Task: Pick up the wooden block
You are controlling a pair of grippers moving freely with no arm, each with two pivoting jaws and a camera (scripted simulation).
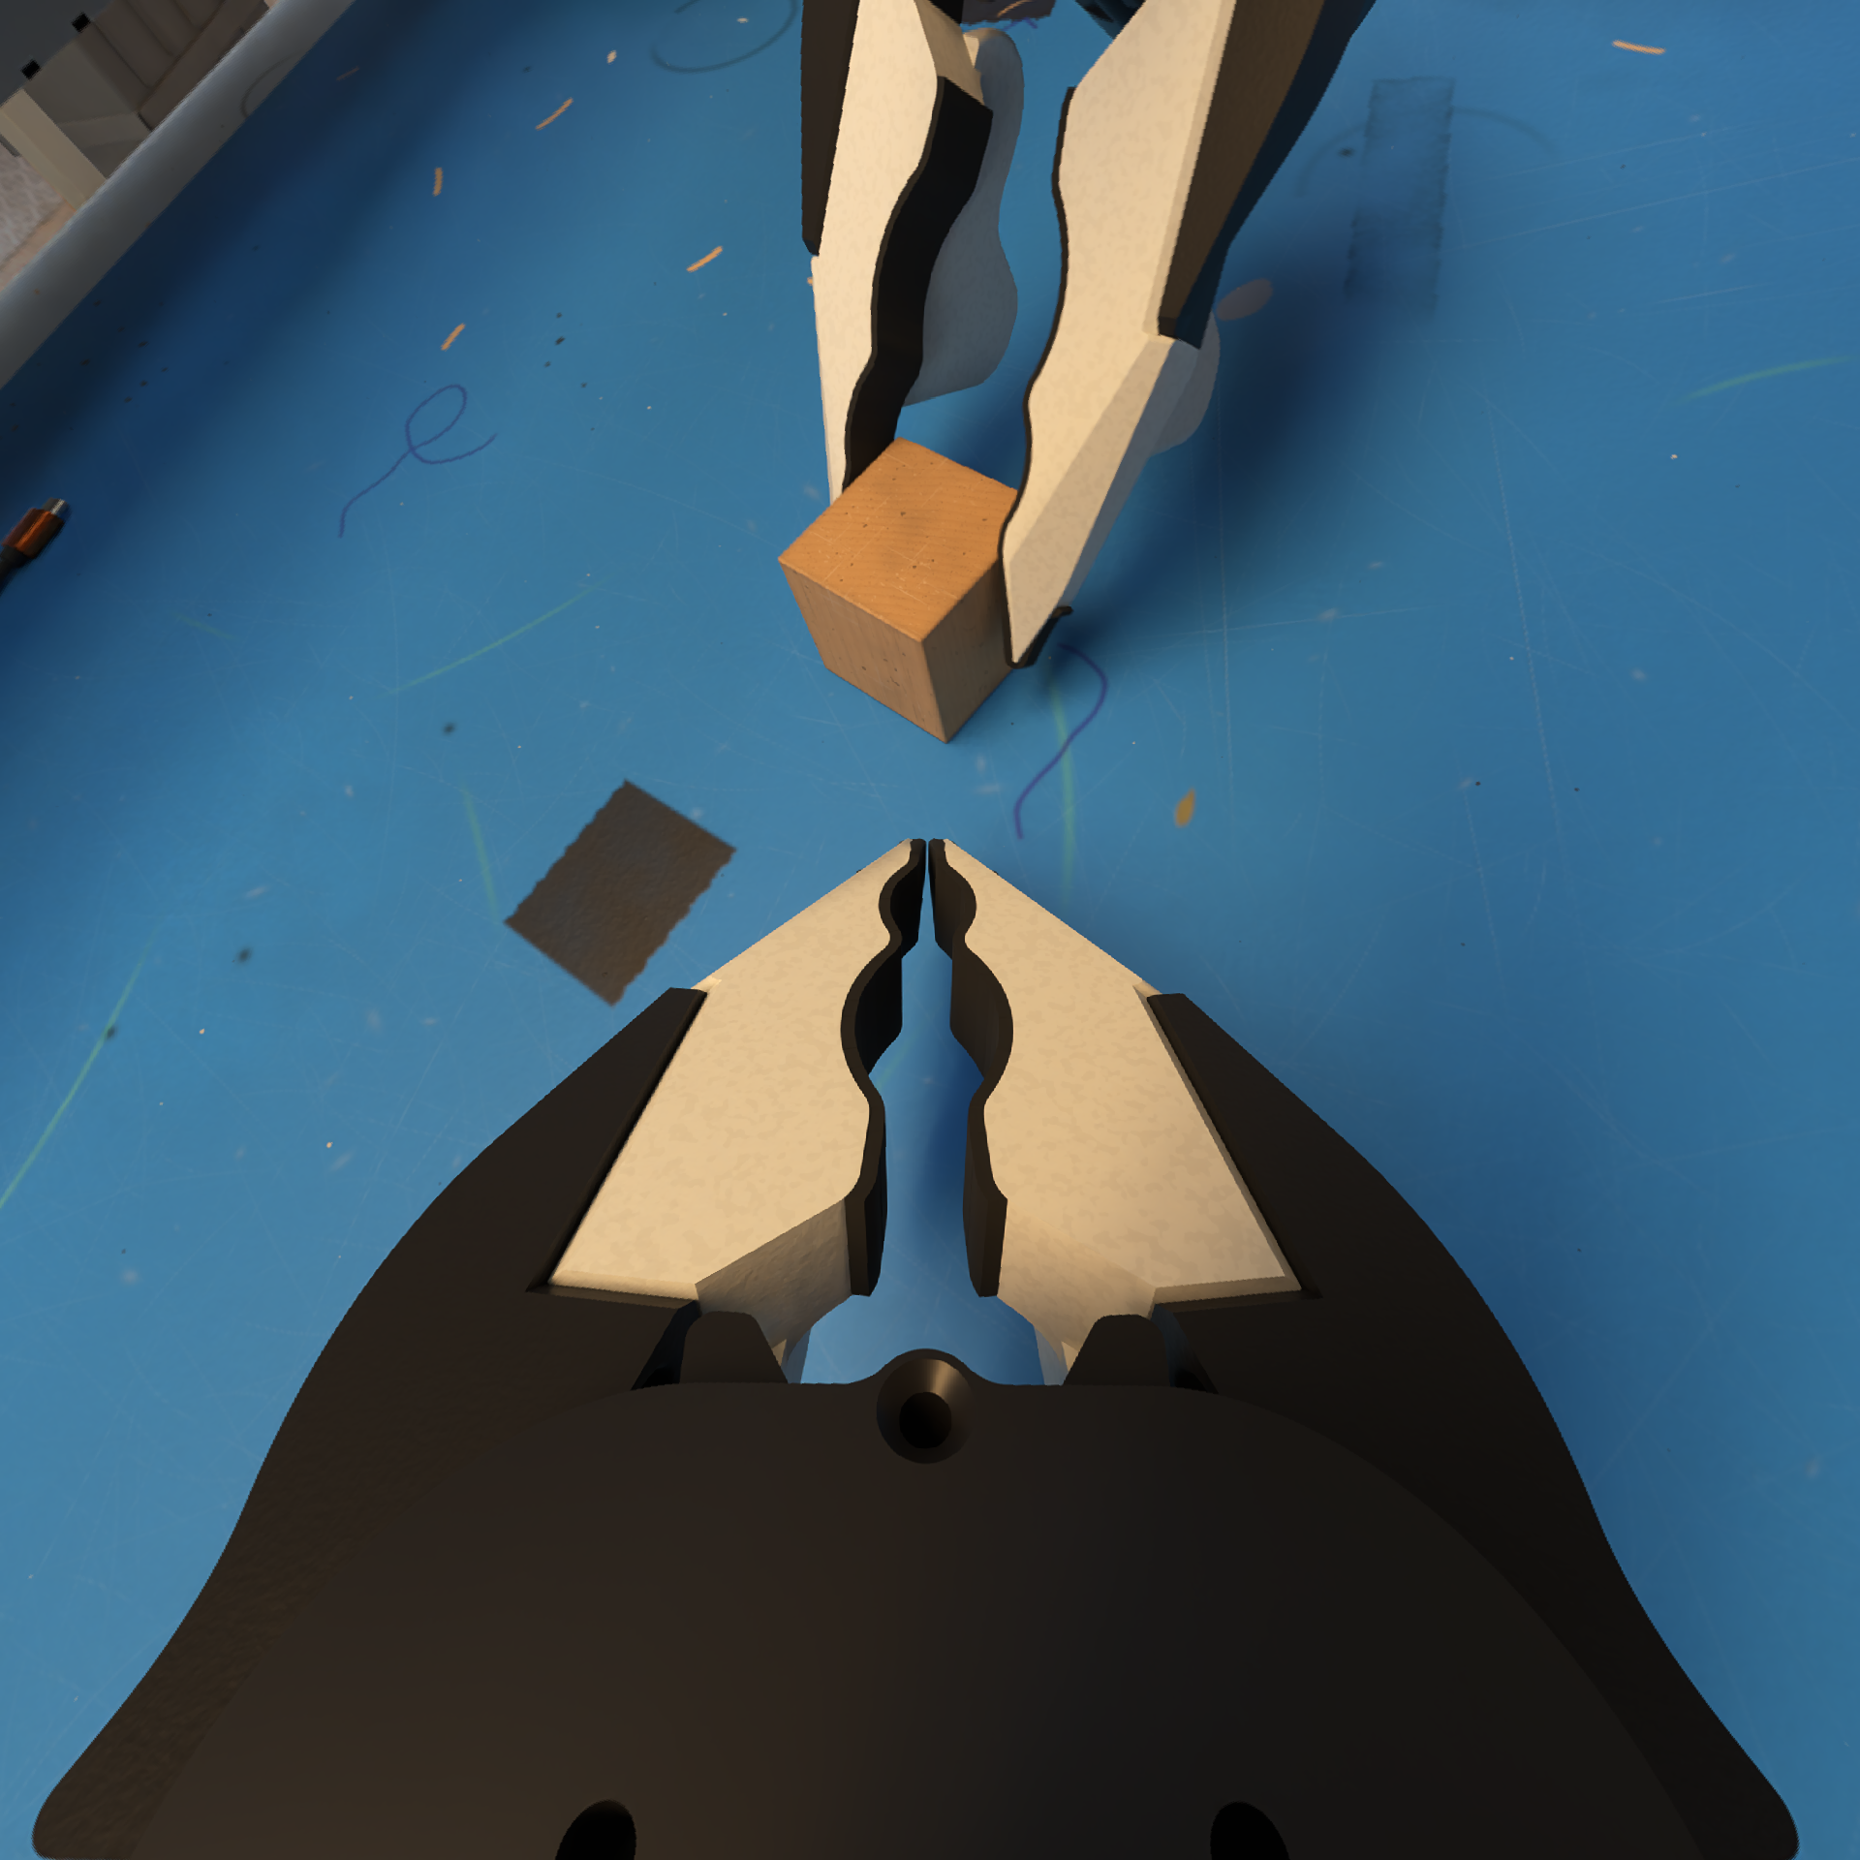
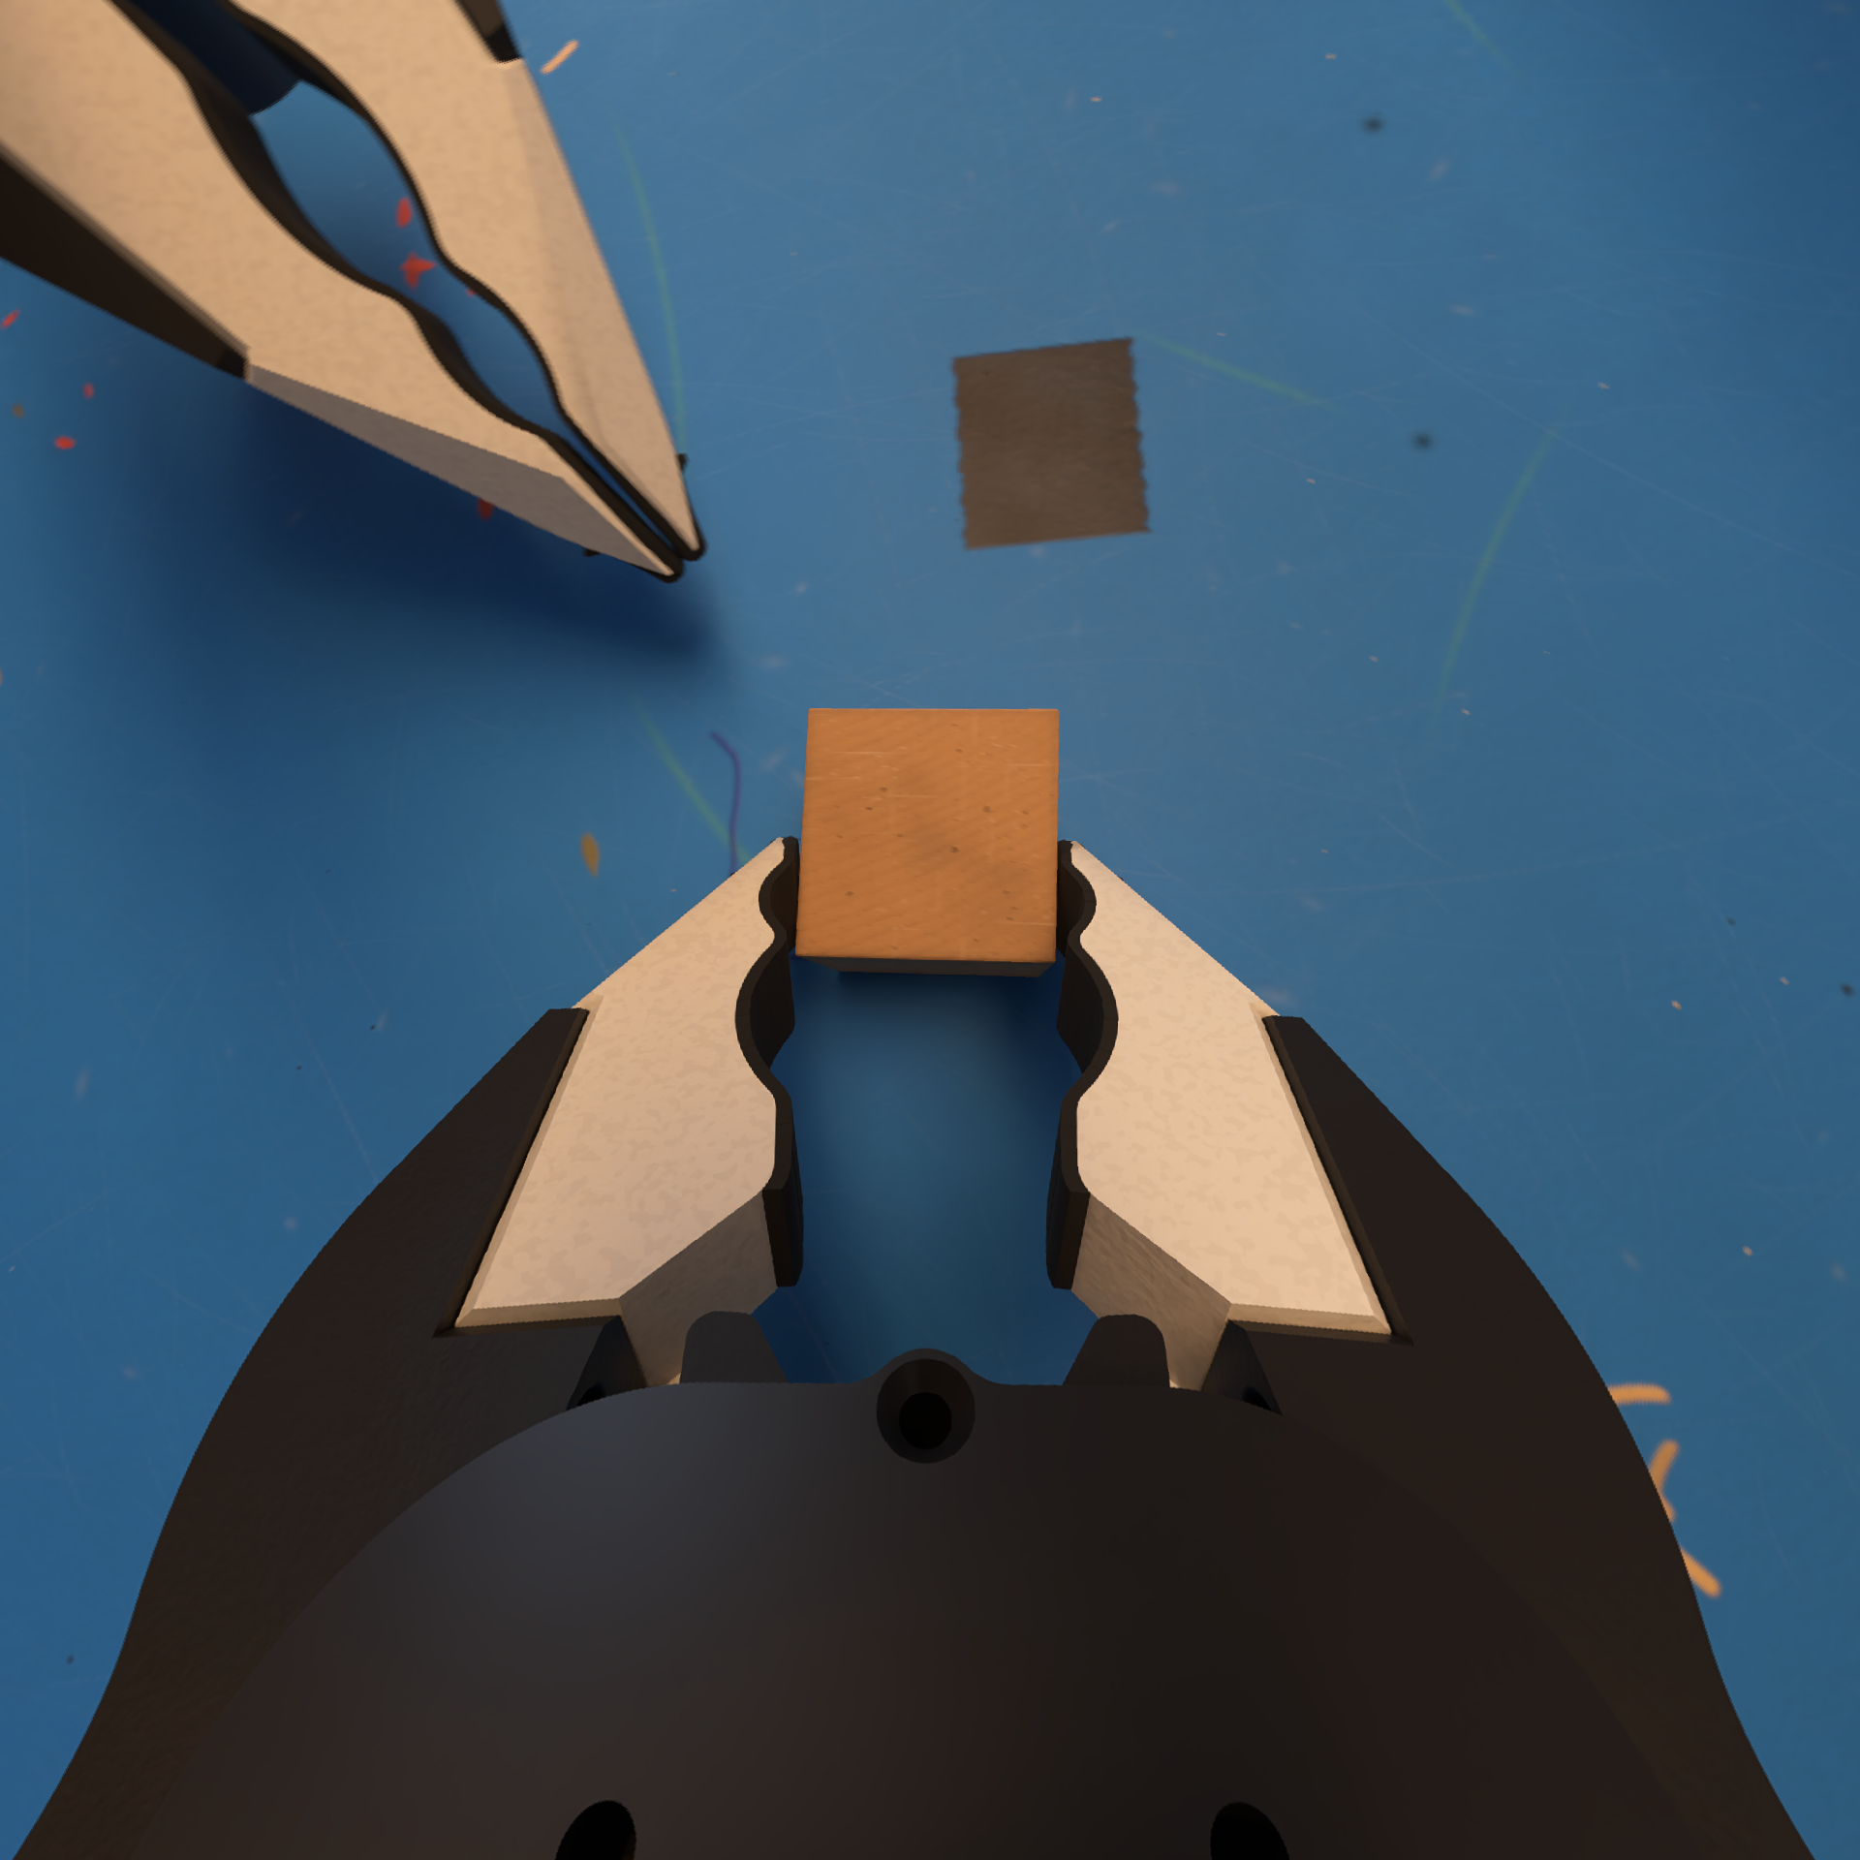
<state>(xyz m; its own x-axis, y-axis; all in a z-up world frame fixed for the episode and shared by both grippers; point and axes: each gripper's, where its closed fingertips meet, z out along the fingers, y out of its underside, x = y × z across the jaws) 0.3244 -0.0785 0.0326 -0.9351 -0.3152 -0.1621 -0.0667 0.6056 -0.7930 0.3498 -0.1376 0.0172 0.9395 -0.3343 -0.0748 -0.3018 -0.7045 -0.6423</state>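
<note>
The wooden block (image 2: 928,835) is a light brown cube on the blue table (image 2: 1510,805). My right gripper (image 2: 928,850) holds it between its fingertips, and the dark pads touch its left and right sides. I cannot tell whether the block is off the table. In the left wrist view the block (image 1: 896,584) stands ahead with the right gripper (image 1: 946,569) coming down on it from the far side. My left gripper (image 1: 926,845) is shut and empty, a short way in front of the block. It also shows in the right wrist view (image 2: 684,559) at the upper left.
A dark brown rectangular patch (image 1: 619,891) lies flat on the table left of my left gripper, and it also shows in the right wrist view (image 2: 1050,443). A grey rail (image 1: 151,171) runs along the table's far left edge. A small orange and black item (image 1: 35,528) lies at the left edge.
</note>
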